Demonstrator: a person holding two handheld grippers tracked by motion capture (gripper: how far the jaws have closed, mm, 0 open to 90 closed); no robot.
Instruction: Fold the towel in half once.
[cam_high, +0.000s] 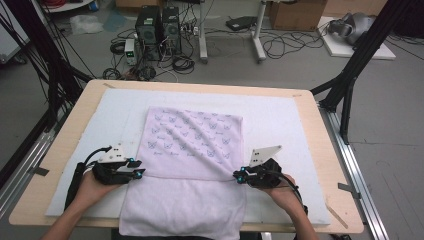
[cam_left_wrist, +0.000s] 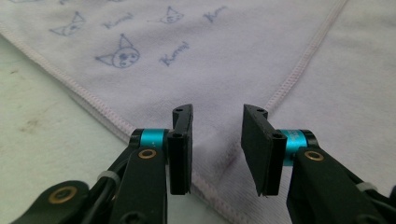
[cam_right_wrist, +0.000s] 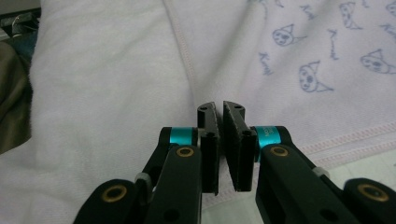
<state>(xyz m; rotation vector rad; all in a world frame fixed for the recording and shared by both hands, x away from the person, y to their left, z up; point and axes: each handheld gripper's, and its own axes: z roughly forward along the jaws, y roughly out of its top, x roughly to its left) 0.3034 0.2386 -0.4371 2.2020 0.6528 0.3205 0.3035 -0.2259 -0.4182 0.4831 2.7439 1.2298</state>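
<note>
The left tool (cam_high: 136, 167) stands open at the towel's (cam_high: 192, 145) folded left edge, gripping nothing. The right tool (cam_high: 240, 176) is closed, pinching the right edge. Bare surface (cam_high: 295, 125) lies open outside both tools.

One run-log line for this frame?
towel: half-folded on mat | left tongs: open at towel's folded edge | right tongs: shut at opposite edge

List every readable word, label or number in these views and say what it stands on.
"Kuromi", roughly, in cursive beside cat-like faces, repeated across the printed towel: the letters are too blurred to be sure.
Small markings on the left gripper teal collar: too small to read.
</note>
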